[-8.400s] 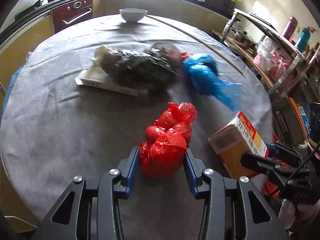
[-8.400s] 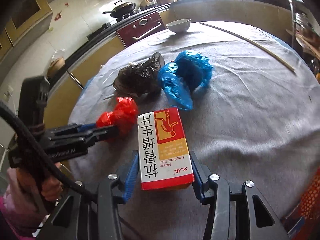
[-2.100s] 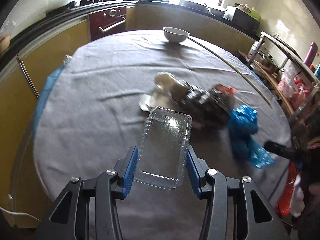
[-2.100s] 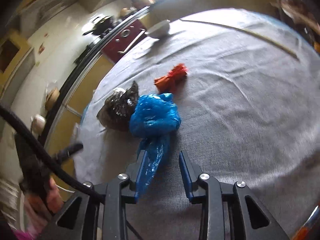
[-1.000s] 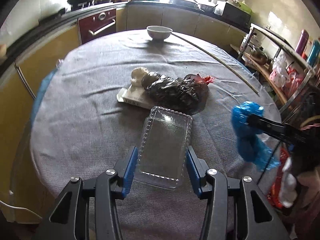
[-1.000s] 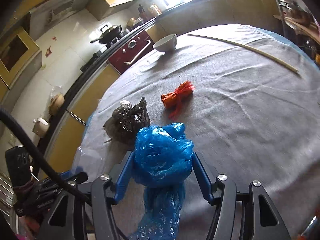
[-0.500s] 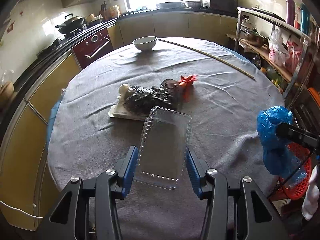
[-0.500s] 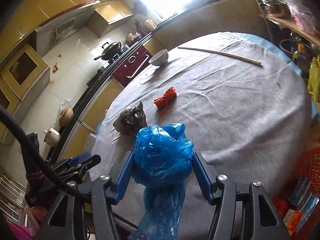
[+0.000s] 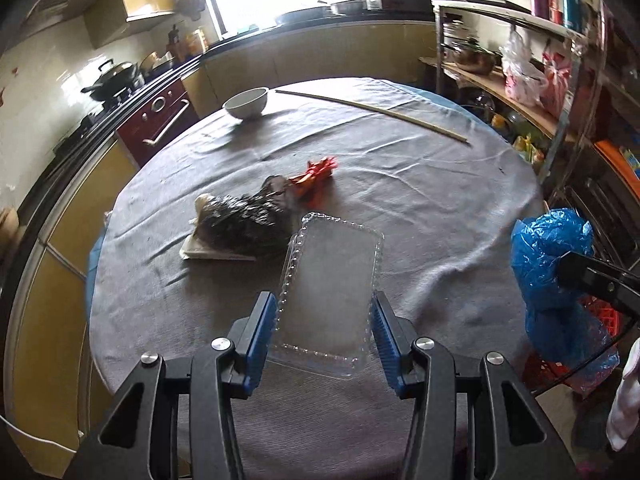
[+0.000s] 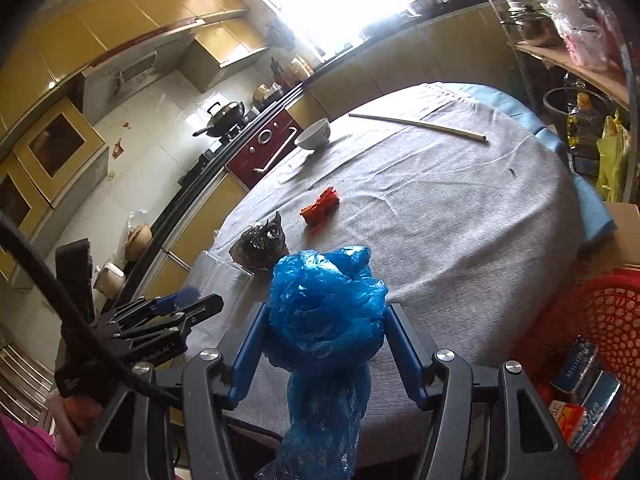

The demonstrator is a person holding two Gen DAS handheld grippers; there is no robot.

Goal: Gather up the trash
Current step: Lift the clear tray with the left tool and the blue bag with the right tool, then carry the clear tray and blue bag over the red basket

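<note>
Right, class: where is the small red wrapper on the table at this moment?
In the left wrist view the small red wrapper lies mid-table on the grey cloth, touching the far end of the black bag, well short of the white bowl.

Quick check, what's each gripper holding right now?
Left gripper: closed on the clear plastic tray.
Right gripper: closed on the blue plastic bag.

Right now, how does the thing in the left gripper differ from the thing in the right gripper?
The left gripper holds a clear plastic tray: stiff, flat, see-through, with beaded edges. The right gripper holds a blue bag: soft, crumpled, opaque, with a tail hanging below the gripper. The tray keeps its rectangular shape; the bag bulges into a lump. Both are plastic trash, gripped from the sides.
</note>
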